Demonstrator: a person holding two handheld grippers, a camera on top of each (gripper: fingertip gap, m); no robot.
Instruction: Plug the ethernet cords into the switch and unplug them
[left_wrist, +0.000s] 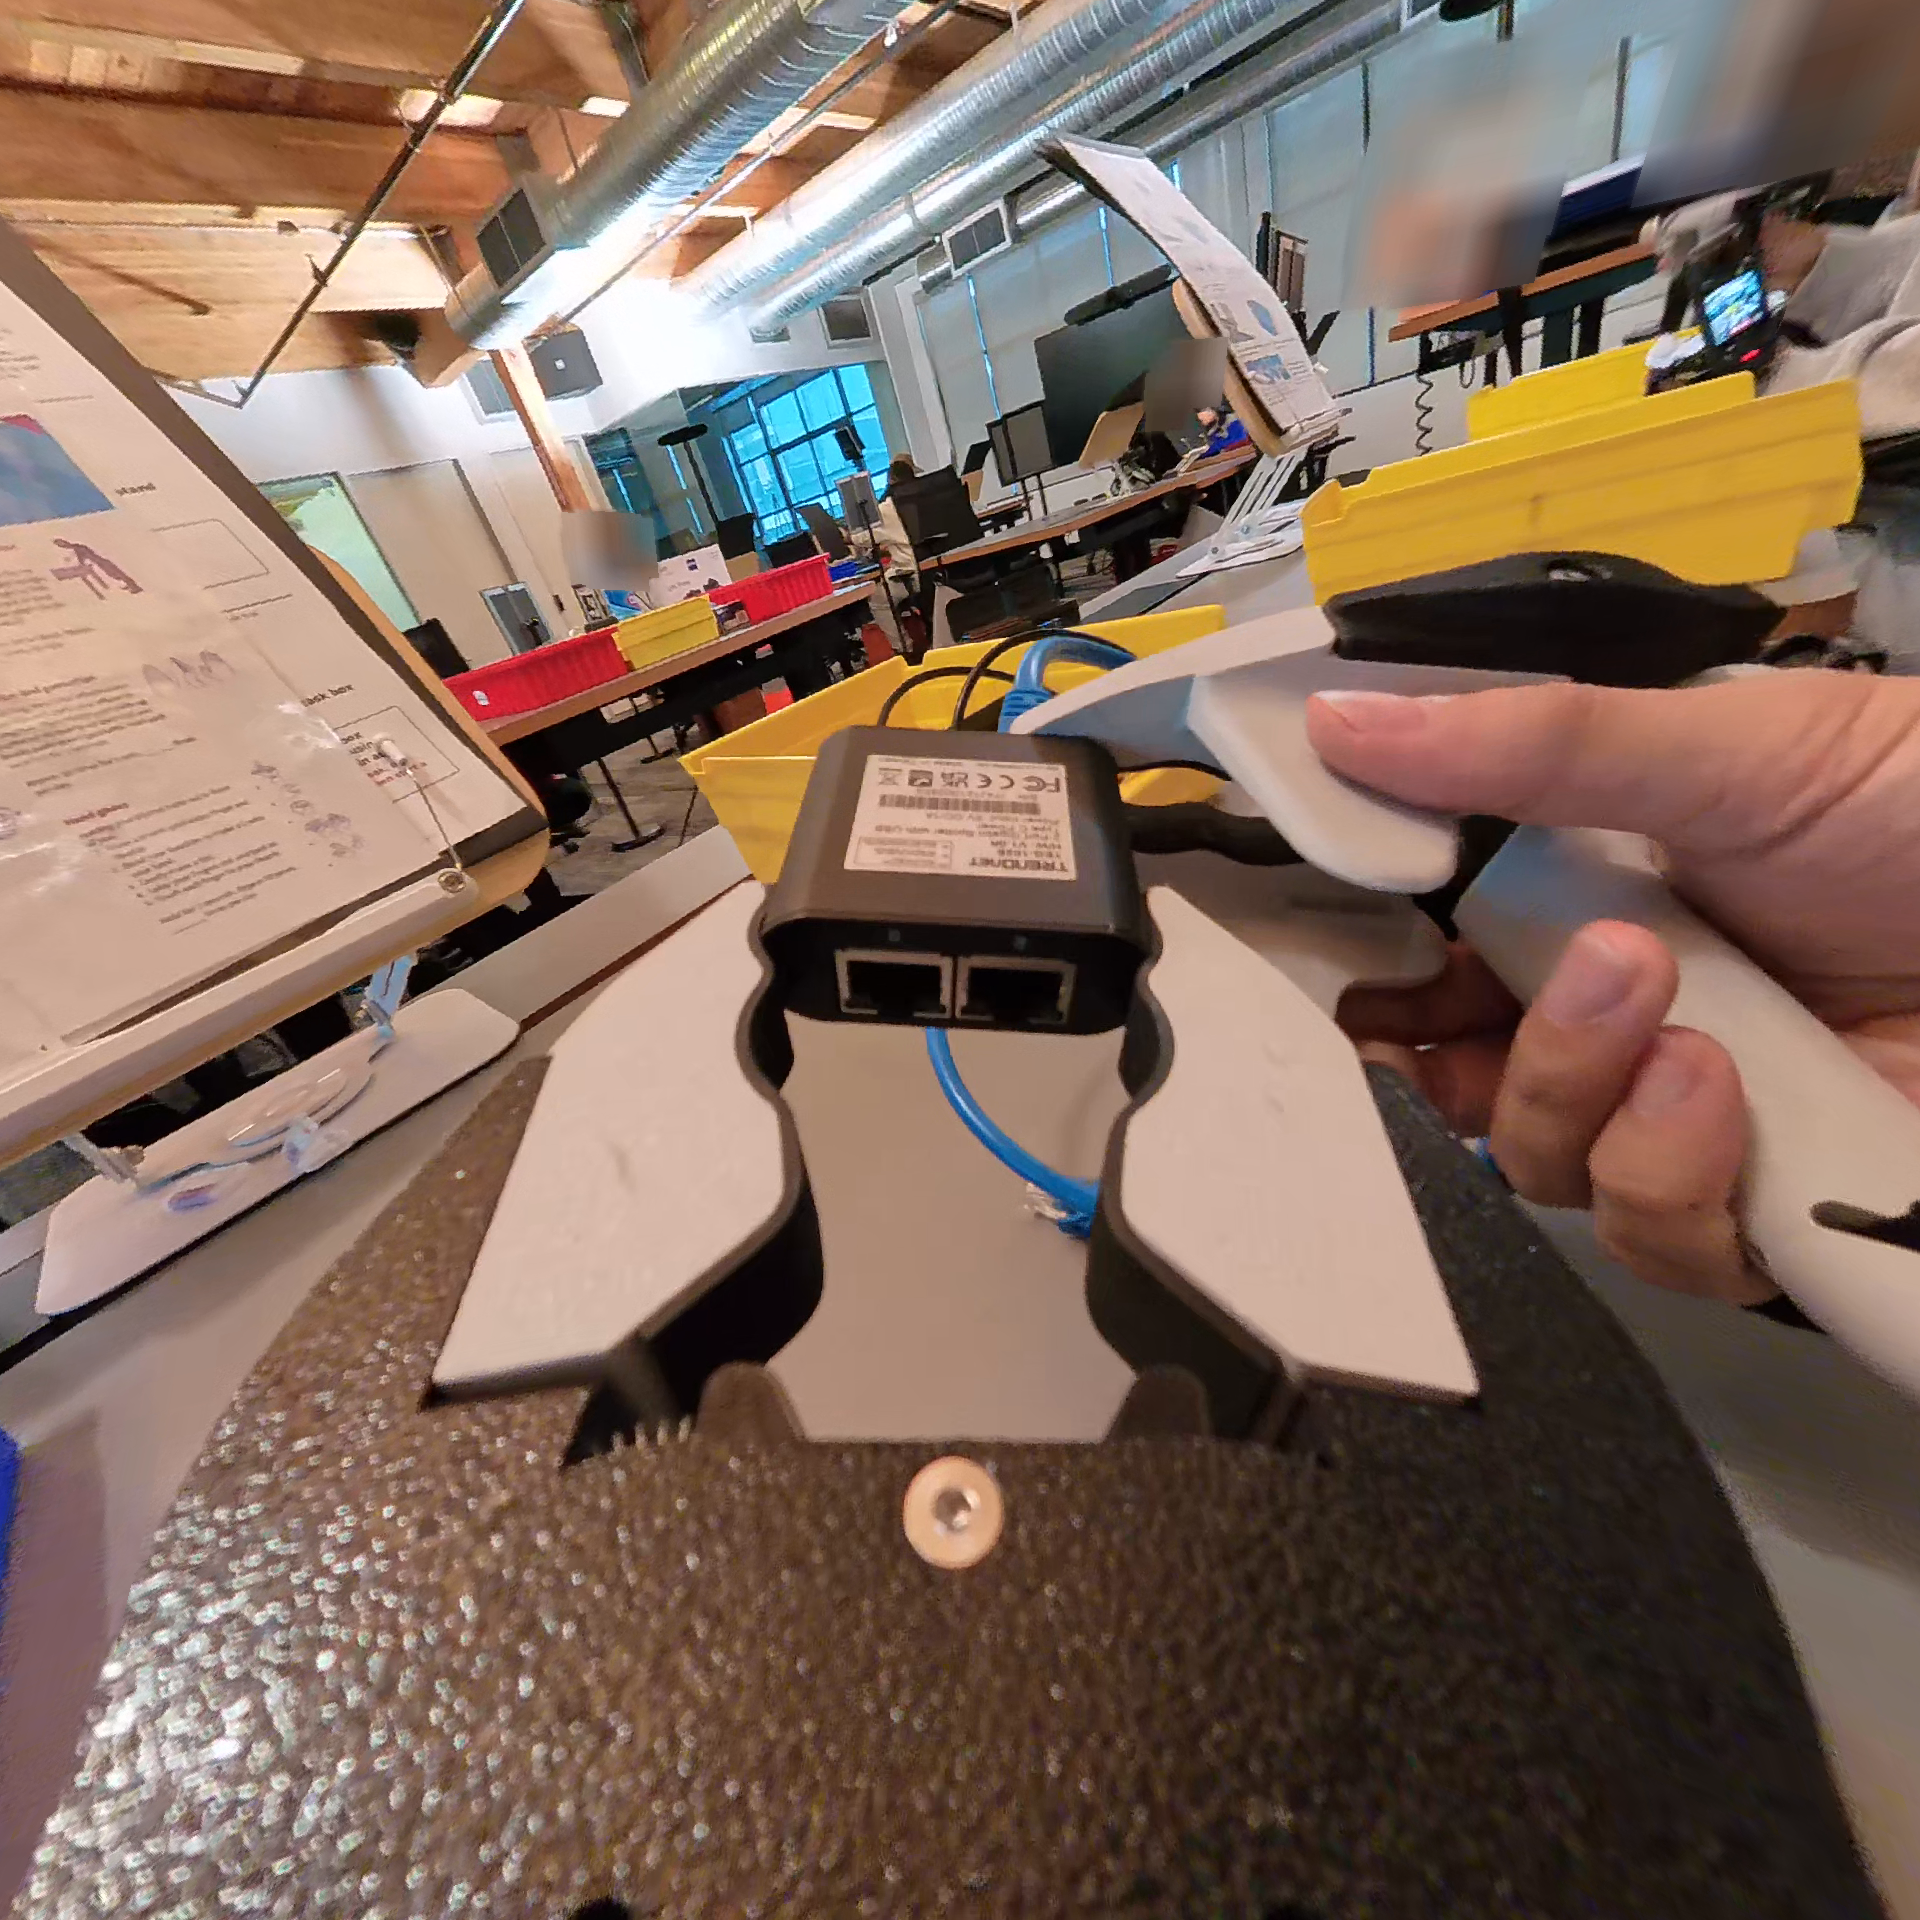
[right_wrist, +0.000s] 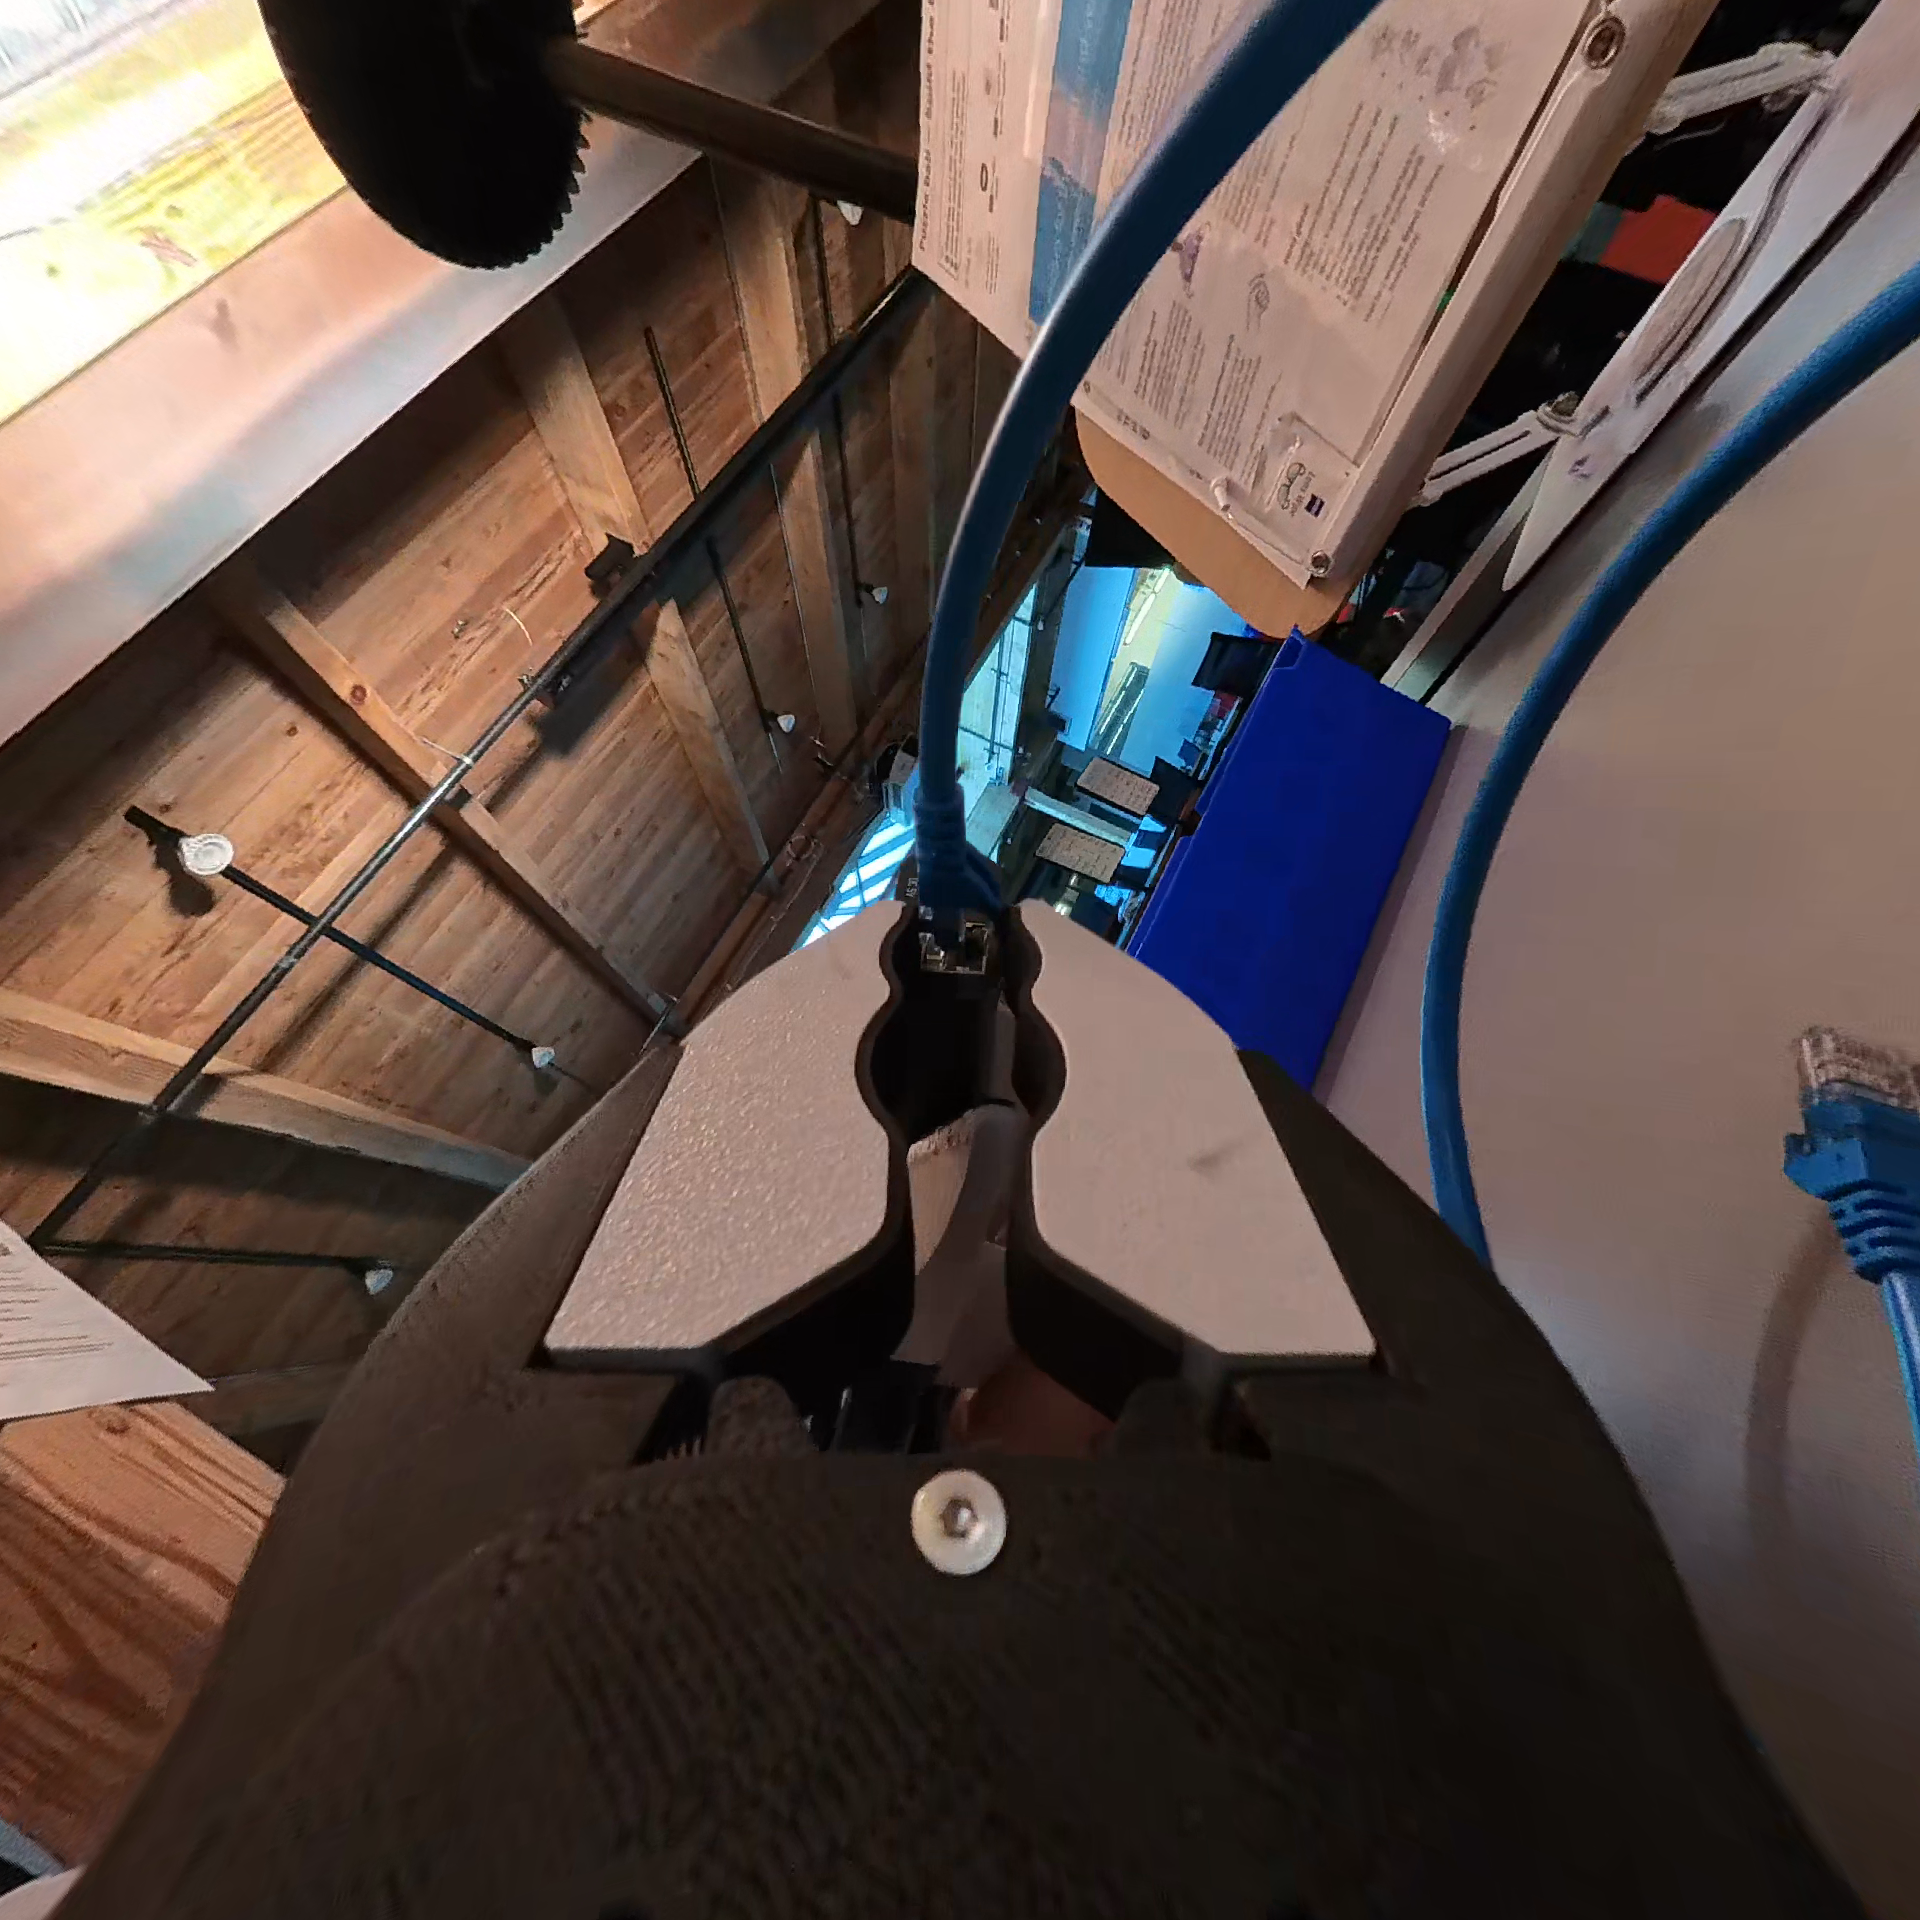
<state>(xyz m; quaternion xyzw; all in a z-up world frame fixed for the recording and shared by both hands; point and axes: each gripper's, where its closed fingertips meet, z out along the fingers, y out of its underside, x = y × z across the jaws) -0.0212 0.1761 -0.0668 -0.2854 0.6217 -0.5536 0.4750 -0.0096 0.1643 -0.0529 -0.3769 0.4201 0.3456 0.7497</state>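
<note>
My left gripper (left_wrist: 951, 997) is shut on the black switch (left_wrist: 966, 831) and holds it just above the grey table (left_wrist: 935, 1299). Two empty ports (left_wrist: 951, 987) face the camera. My right gripper (right_wrist: 961, 935), seen at the switch's back in the left wrist view (left_wrist: 1049, 722), is shut on the plug of a blue ethernet cord (right_wrist: 940, 831) where it meets a port at the switch's back. The cord (right_wrist: 997, 468) arcs away. A loose blue plug (left_wrist: 1060, 1210) lies on the table under the switch; it also shows in the right wrist view (right_wrist: 1860, 1143).
A person's hand (left_wrist: 1662, 831) holds the right gripper's handle. A tilted document stand (left_wrist: 208, 675) is at the left. Yellow bins (left_wrist: 790, 769) sit behind the switch, with more yellow bins (left_wrist: 1579, 499) at the right. A blue bin (right_wrist: 1299, 862) is past the stand. The tips of both grippers are at nearly the same place.
</note>
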